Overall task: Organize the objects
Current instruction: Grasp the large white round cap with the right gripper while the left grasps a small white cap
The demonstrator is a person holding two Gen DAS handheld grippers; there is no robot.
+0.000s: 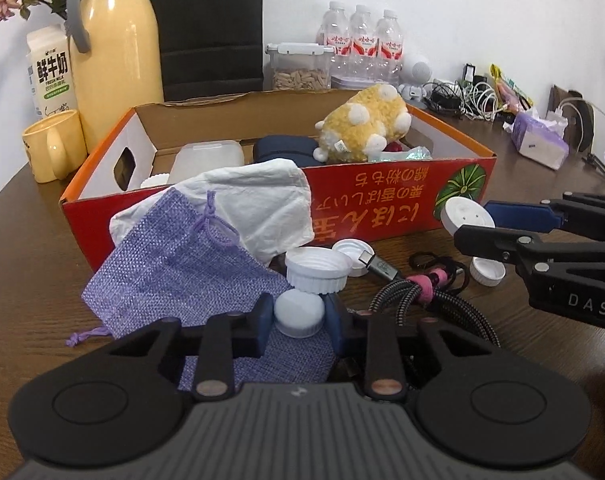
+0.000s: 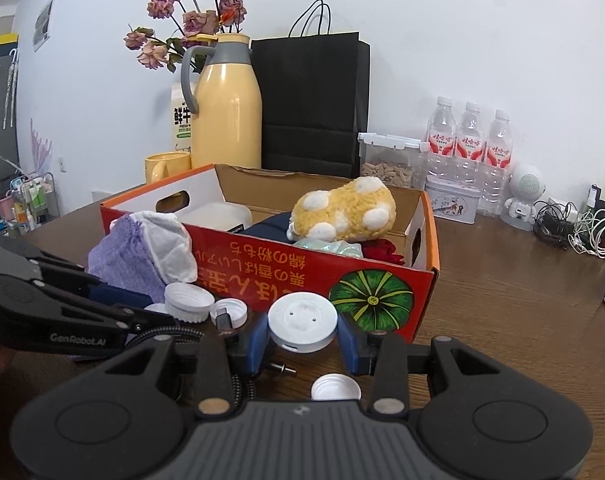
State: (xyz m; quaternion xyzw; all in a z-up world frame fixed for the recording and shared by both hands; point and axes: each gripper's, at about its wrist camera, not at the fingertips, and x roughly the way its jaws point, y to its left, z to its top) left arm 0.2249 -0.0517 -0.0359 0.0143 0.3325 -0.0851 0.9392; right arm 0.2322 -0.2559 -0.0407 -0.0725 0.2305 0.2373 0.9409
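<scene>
We see the left claw (image 1: 298,316) clamped on a small round white cap (image 1: 299,314), smooth plastic, lying on a woven purple pouch (image 1: 174,272) on the dark wooden surface (image 1: 502,300). The right claw (image 2: 302,330) grips a flat white disc (image 2: 302,320), held near the red cardboard box (image 2: 286,280). A ribbed white lid (image 1: 317,270) sits just beyond the cap, a braided cable (image 1: 398,292) to its right.

purple pouch (image 1: 174,276) partly hidden under left gripper (image 1: 298,322); milk carton (image 2: 181,120) mostly behind flask (image 2: 226,108).
</scene>
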